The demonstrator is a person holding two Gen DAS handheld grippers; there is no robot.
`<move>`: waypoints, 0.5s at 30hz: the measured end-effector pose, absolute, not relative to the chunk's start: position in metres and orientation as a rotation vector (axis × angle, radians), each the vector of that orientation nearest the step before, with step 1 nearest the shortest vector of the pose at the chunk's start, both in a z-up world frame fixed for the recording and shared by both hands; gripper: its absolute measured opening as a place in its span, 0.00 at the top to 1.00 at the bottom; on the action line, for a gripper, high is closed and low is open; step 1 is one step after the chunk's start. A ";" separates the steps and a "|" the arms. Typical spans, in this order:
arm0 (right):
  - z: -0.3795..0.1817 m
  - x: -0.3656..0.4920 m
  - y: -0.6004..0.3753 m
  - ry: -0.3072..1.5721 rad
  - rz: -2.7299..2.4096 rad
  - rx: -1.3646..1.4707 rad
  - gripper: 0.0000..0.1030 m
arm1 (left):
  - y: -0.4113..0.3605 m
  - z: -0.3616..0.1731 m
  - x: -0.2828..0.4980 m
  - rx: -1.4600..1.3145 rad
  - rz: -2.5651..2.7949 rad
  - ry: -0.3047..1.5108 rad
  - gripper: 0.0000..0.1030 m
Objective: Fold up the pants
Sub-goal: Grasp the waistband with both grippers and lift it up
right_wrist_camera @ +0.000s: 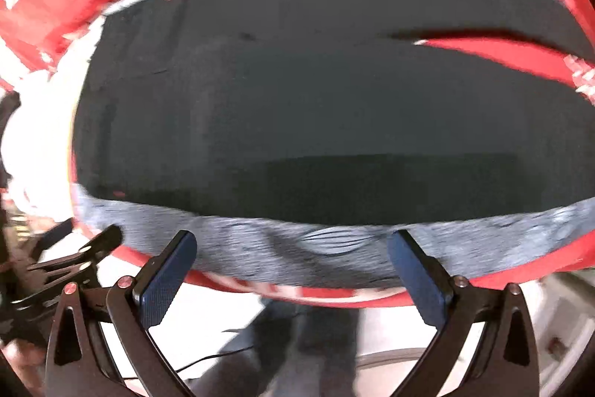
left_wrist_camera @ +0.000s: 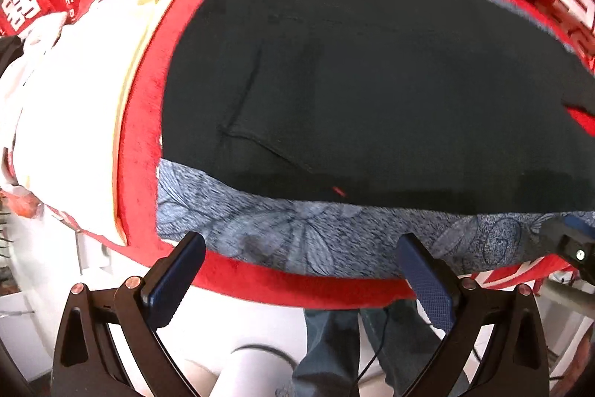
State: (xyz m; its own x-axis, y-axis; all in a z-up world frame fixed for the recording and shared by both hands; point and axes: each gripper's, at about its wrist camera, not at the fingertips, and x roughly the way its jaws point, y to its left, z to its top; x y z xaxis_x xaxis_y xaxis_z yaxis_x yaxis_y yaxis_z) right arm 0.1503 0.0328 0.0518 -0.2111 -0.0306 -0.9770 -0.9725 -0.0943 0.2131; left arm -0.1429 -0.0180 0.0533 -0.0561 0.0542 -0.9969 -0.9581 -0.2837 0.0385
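The dark pants (left_wrist_camera: pixel 372 80) lie left-to-right across mid-frame, just beyond both wide, empty tongs, left tongs (left_wrist_camera: pixel 301 244) and right tongs (right_wrist_camera: pixel 293 242) about equally near.

One pair of dark black fabric pants (left_wrist_camera: pixel 372 80) lies on one grey-blue floral cloth (left_wrist_camera: pixel 297 237), itself on one red plush printed blanket (left_wrist_camera: pixel 141 121); two black grippers.

A red blanket (left_wrist_camera: pixel 141 121) with white lettering covers the table.
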 end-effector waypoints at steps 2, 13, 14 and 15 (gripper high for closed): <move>0.053 0.150 0.028 1.413 1.489 -1.117 0.00 | -0.031 0.046 -0.159 -1.372 1.470 1.030 0.00; -0.022 0.125 -0.015 1.956 1.563 -0.785 0.38 | -0.085 0.011 -0.245 -1.543 1.377 0.713 0.00; -0.028 0.123 -0.018 1.968 1.564 -0.769 0.38 | -0.089 0.008 -0.253 -1.563 1.352 0.676 0.00; -0.033 0.122 -0.018 1.968 1.570 -0.751 0.38 | -0.092 0.007 -0.260 -1.573 1.339 0.658 0.00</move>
